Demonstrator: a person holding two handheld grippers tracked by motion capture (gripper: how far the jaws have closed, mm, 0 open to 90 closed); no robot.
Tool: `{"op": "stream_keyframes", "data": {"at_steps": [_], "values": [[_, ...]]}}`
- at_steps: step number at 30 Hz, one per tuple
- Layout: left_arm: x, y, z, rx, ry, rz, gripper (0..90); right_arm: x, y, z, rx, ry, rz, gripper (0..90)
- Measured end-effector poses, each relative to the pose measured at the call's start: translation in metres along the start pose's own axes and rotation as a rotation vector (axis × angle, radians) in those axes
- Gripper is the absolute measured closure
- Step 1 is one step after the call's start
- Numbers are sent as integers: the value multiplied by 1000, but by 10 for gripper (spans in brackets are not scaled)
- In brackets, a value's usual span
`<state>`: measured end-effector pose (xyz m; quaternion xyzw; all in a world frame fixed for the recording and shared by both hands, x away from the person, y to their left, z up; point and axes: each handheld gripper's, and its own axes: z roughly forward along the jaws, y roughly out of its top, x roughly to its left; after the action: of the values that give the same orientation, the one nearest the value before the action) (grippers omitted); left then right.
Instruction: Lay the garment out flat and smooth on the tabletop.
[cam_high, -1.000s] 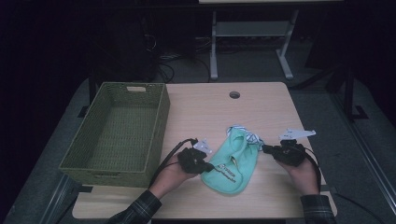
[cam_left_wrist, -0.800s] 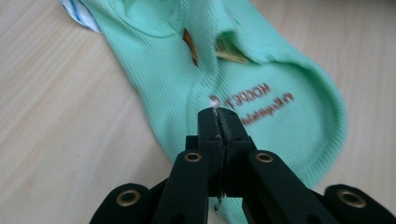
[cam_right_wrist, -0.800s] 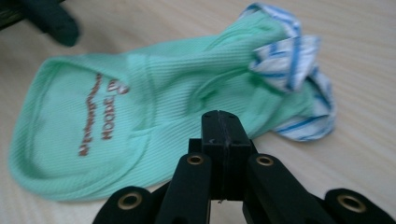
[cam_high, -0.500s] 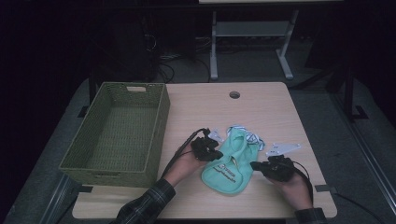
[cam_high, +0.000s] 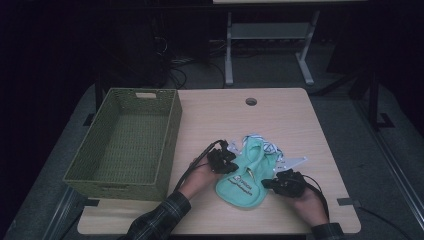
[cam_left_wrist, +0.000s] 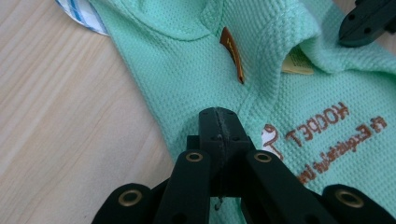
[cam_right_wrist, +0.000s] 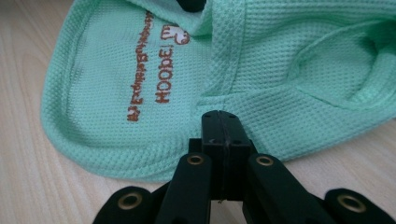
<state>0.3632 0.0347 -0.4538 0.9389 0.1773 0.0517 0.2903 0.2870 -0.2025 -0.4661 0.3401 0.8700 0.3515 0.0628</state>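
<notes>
One mint-green garment is lying on the one tabletop, and one white-and-blue cloth is peeking out from under it. One green woven basket is sitting at the left. Two tools are showing: the left tool and the right tool, each sitting in one of two hands. One round hole is showing in the tabletop.

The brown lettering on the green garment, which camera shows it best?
The right gripper view: the lettering sits whole and sharp there. The left gripper view shows it upside down, partly cut off. The high view shows it as a tiny mark on the garment.
</notes>
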Motion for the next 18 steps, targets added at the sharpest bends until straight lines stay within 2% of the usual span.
{"op": "stream_keyframes", "data": {"at_steps": [3, 11, 16, 18], "values": [[2, -2, -2, 17, 17, 10, 897, -1, 0, -1, 9, -3, -3, 900], [7, -13, -11, 27, 32, -12, 898, -7, -3, -6, 19, -24, 0, 900], [3, -18, -16, 50, 49, -24, 897, -11, -5, -10, 23, -45, 3, 900], [0, -21, -19, 54, 33, -26, 897, -15, -7, -13, 29, -58, 4, 900]]}}
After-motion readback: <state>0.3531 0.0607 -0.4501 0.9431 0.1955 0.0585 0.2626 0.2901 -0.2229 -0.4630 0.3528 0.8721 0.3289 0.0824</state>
